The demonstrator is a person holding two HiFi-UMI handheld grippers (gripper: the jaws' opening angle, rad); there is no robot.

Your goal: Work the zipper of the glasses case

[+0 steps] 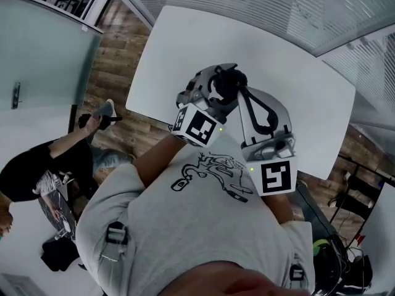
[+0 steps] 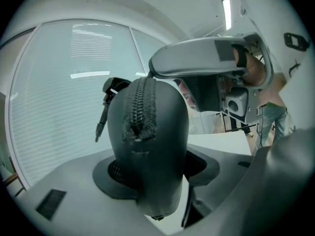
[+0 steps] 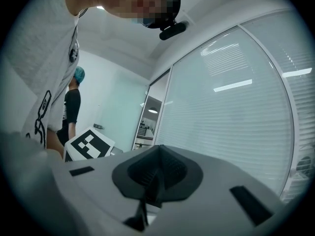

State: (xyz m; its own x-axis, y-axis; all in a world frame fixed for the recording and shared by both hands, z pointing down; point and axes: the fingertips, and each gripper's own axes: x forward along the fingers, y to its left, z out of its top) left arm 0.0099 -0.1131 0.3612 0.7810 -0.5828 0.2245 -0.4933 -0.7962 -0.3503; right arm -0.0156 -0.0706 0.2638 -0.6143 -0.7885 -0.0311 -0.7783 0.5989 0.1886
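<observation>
Since a zipper wants one steady hold and one free puller, the left gripper is doing the anchoring. Its jaws are clamping the near end of the case from both sides. It is holding the case on end in the air, near the person's chest and well above the table. That grip is turning the zipper straight toward the left gripper's own camera. The teeth are running up the middle of the case and over its far end, so the whole track is lying open to the other tool. The pull is hanging off the left side of the case near the far end, apart from both sets of jaws.

The right gripper is pointing level with its jaws pressed together, and nothing is showing between them in its own view. Seen from the left gripper, it is reaching in from the right. Its tip is sitting at the far end of the case, right on the zipper line and just right of the pull. Whether it is touching the teeth I cannot tell. Judging by that line-up, it is aiming for the pull but is not holding it.
</observation>
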